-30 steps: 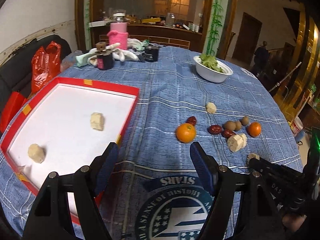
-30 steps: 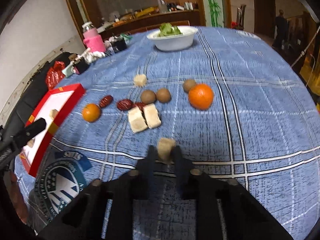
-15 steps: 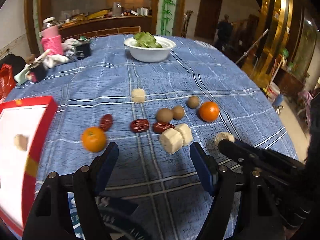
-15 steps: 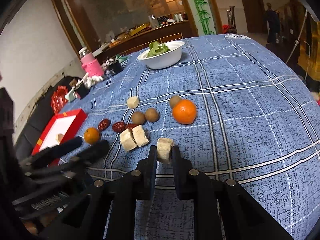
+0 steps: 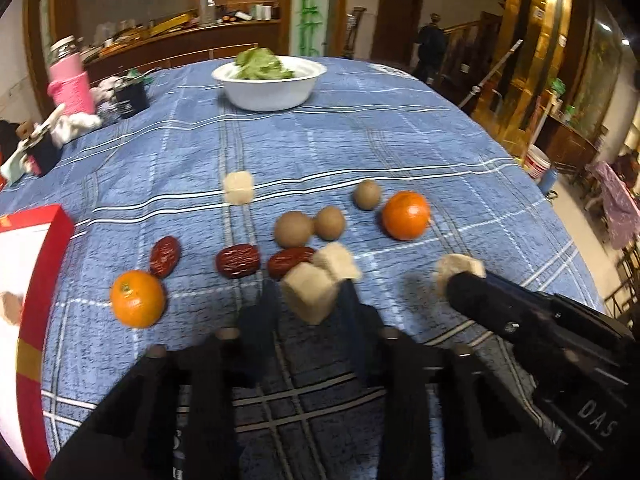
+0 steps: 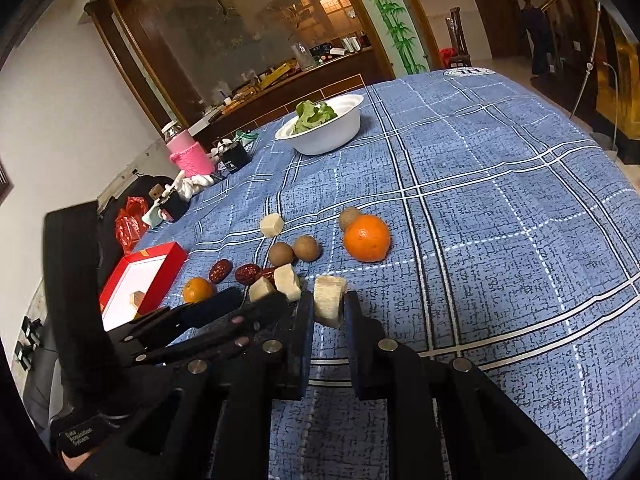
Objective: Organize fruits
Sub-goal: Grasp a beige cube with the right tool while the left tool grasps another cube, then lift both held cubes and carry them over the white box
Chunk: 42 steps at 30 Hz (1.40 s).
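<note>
Your right hand-held gripper [image 6: 329, 312] pinches one pale chunk [image 6: 329, 305]. Your left hand-held gripper [image 5: 308, 304] sits around another pale chunk [image 5: 310, 297], maybe squeezing it; you cannot tell. On the counter [image 5: 360, 140] lie two oranges [image 5: 406, 215], three red dates [image 5: 238, 261] and three brown balls [image 5: 294, 229]. The right gripper reads "DAS". The counter's far side is open.

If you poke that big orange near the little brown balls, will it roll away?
Probably yes. The orange looks round and smooth, with nothing beside it but a small brown fruit, so a push would likely send it rolling across the flat tablecloth. The cloth looks a bit rough, so it may stop soon. It seems firm, not squishy.
</note>
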Motion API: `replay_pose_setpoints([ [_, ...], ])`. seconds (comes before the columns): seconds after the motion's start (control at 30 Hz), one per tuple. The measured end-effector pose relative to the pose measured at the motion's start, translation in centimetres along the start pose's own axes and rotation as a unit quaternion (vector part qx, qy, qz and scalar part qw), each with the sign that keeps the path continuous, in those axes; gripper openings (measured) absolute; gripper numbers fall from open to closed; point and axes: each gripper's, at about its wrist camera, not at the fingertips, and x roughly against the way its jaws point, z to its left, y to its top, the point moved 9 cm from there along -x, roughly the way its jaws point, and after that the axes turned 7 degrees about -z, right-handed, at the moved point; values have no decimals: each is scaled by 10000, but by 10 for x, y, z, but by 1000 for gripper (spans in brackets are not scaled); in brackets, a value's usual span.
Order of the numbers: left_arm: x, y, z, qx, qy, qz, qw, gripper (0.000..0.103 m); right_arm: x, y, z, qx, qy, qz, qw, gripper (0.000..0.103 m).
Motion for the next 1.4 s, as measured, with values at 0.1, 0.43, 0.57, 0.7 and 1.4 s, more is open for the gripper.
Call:
replay_pose_setpoints([
  [0.1,1,-1,0,20,-56,-6,10000,22,0,0,-1,-41,-2,-5,10000,16],
  [0.43,7,-5,2,156,-287,8,9995,18,-1,1,-2,-39,-23,-39,10000,16],
  [0.57,17,-5,5,205,-292,-76,9993,18,-2,2,-2,-47,4,-38,10000,16],
  [0.7,28,-8,14,347,-240,-147,9990,18,-2,1,-1,-59,85,-37,9999,16],
  [1.4,91,-30,61,869,378,-672,9932,19,-5,-5,25,678,27,-118,9976,16],
])
